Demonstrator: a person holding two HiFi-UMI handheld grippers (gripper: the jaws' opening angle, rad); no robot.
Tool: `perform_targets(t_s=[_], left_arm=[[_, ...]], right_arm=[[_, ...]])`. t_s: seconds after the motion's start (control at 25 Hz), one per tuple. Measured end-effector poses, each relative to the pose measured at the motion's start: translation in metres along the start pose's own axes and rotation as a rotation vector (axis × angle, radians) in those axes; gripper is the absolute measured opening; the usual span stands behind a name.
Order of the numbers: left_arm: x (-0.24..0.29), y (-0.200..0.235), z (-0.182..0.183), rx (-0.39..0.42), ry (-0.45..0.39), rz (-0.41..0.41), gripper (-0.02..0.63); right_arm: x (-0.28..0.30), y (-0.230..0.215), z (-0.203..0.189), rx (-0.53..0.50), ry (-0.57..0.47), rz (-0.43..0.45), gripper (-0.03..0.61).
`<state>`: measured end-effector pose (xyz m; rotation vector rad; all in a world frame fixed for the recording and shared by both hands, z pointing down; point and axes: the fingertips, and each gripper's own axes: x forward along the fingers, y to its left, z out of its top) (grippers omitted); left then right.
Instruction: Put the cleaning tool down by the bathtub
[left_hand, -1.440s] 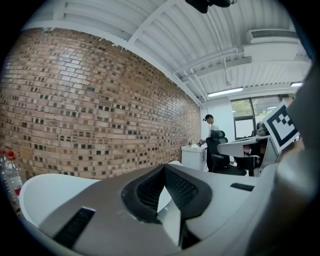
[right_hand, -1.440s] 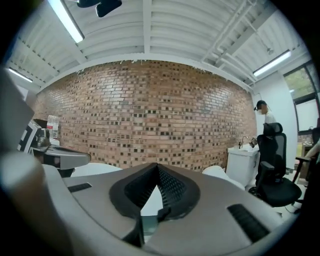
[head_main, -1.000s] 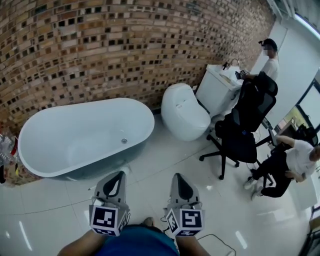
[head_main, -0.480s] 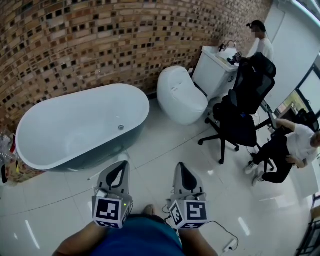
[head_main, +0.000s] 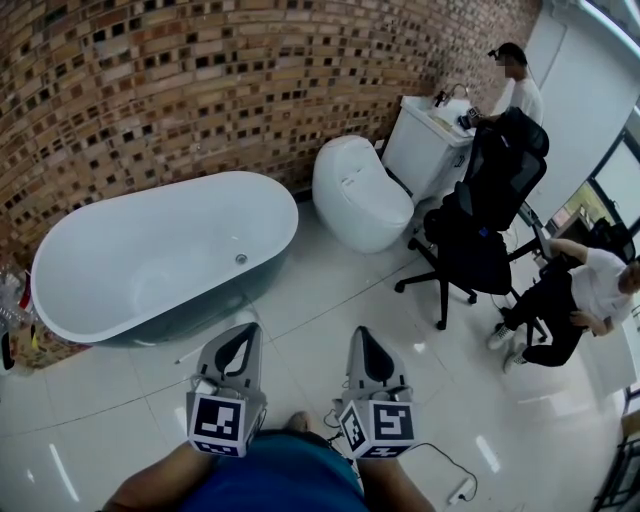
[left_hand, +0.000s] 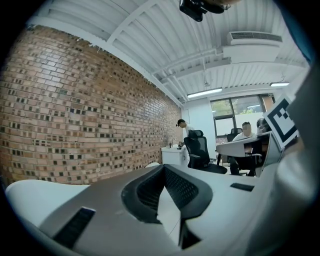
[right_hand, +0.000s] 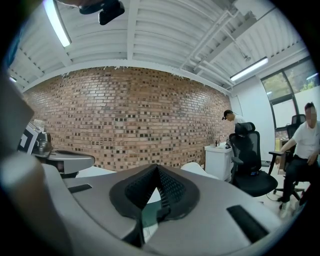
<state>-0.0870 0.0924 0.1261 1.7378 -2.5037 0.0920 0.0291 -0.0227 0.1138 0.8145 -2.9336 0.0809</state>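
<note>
Being held closed and empty are the left gripper (head_main: 243, 338) and right gripper (head_main: 362, 340); a thin stick (head_main: 205, 344), perhaps the cleaning tool, is being seen beside the bathtub (head_main: 150, 250) at eleven o'clock.

Head view overlooks bathtub (head_main: 130, 262); level gripper views share brick wall (left_hand: 75, 115).

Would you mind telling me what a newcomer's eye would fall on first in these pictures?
The pale oval bathtub stands out first, at the left of the head view against the brick wall. To its right sit a white rounded toilet and a black office chair. Along the bottom edge, the left gripper and right gripper point toward the tub, both shut with nothing between their jaws.
</note>
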Motion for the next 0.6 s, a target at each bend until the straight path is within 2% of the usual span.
perform_targets(t_s=[0.12, 0.32, 0.6], left_arm=[[-0.001, 0.0035, -0.0015, 0.017, 0.006, -0.005, 0.005], [-0.0023, 0.0044, -0.0012, -0.014, -0.008, -0.005, 0.005], [-0.0033, 0.0041, -0.0031, -0.001, -0.003, -0.01, 0.005]], right_arm=[[0.0004, 0.0028, 0.0002, -0.001, 0.003, 0.0, 0.011], [-0.0006, 0.0041, -0.0053, 0.001, 0.012, -0.009, 0.011], [-0.0013, 0.0037, -0.0078, 0.007, 0.018, -0.008, 0.011]])
